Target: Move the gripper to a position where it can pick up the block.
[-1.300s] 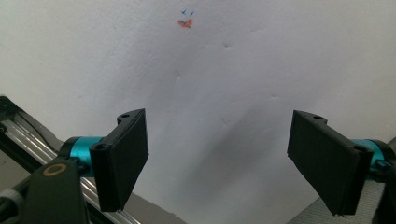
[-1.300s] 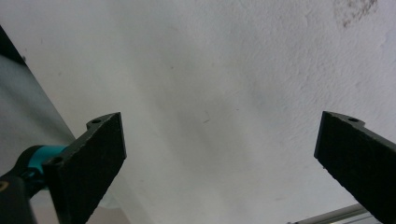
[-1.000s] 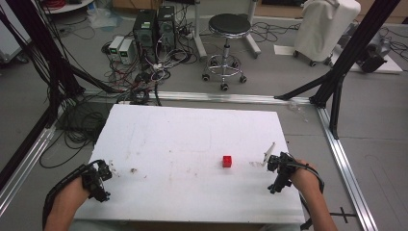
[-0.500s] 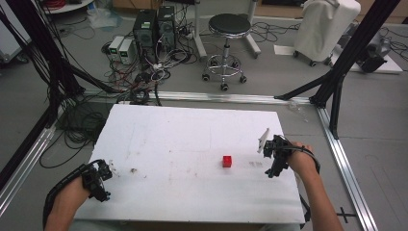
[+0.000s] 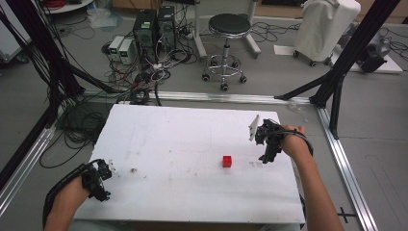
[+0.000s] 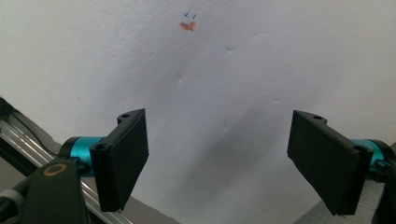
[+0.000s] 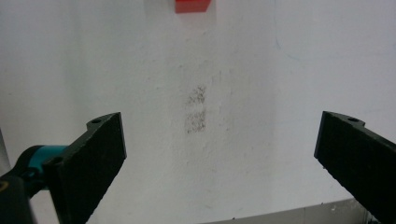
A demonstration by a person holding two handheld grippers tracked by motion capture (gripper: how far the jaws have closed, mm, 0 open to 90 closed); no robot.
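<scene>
moved: right tongs (image 5: 266,155) had swung forward past the red cube (image 5: 227,161) | both tongs released, left tongs (image 5: 98,183) parked | risk: we reckoned overshooting could knock it across the surface (image 5: 183,134)

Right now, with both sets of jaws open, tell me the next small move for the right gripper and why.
Probably ease the right gripper forward toward the red cube. Its jaws stand wide open with nothing between them, and in the right gripper view the cube sits ahead at the top edge, left of centre, so a slight leftward correction would line it up. The left gripper rests far off.
</scene>
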